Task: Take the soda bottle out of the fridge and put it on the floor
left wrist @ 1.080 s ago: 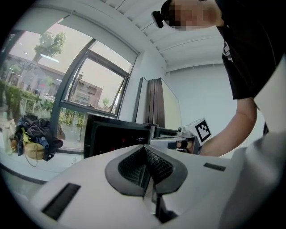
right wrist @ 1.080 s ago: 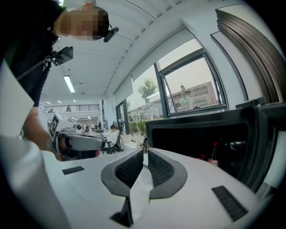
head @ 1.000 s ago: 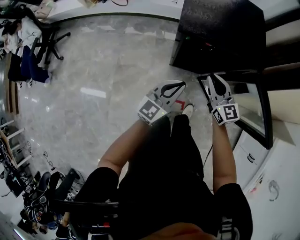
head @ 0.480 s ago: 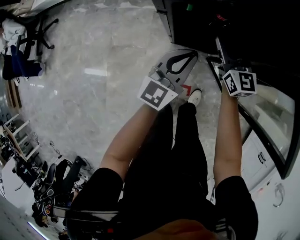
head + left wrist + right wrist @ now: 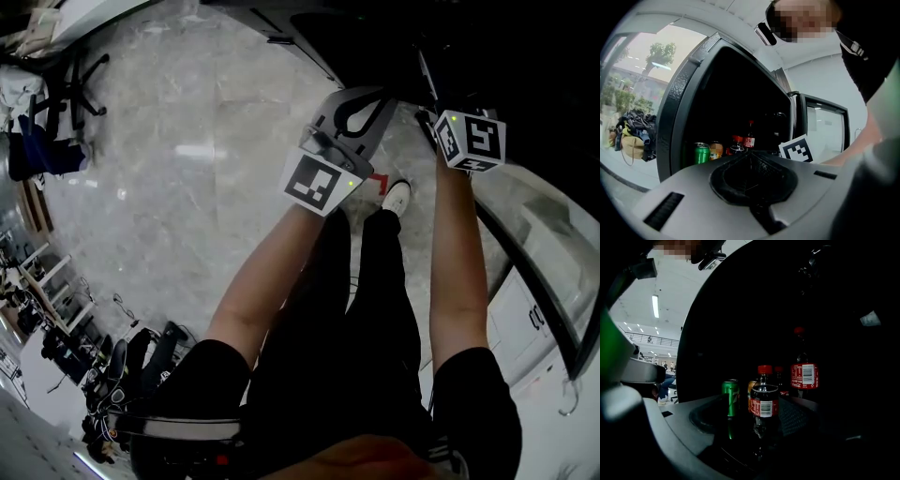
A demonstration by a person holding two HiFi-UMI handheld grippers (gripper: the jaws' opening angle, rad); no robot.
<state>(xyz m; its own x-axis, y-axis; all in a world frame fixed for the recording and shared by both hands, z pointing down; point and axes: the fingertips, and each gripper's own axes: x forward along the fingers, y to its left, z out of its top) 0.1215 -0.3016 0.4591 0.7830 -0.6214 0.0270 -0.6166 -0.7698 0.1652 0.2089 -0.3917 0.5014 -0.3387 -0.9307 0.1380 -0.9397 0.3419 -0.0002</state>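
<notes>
A small cola bottle [image 5: 763, 397] with a red cap stands upright on the shelf of the dark fridge [image 5: 469, 37]. A taller cola bottle [image 5: 804, 371] is behind it to the right. My right gripper [image 5: 759, 405] points level at the small bottle. Its jaws have just been opening and now stand wide, the bottle ahead in line between them and untouched. In the head view only its marker cube [image 5: 472, 139] shows at the fridge mouth. My left gripper [image 5: 750, 153] is shut and empty, held before the fridge, left of the right one. The small bottle [image 5: 737, 144] also shows past its tip.
A green can [image 5: 731, 397] and an orange can [image 5: 752, 389] stand left of the bottles. The fridge's glass door [image 5: 534, 262] hangs open on the right. Grey marble floor [image 5: 187, 187] spreads to the left, with an office chair [image 5: 66, 84] far off. The person's shoe [image 5: 396, 197] is below the grippers.
Both grippers have moved forward and down toward the fridge. The right gripper's jaws, pointed and together a second ago, now reach into the dark opening, out of the head view.
</notes>
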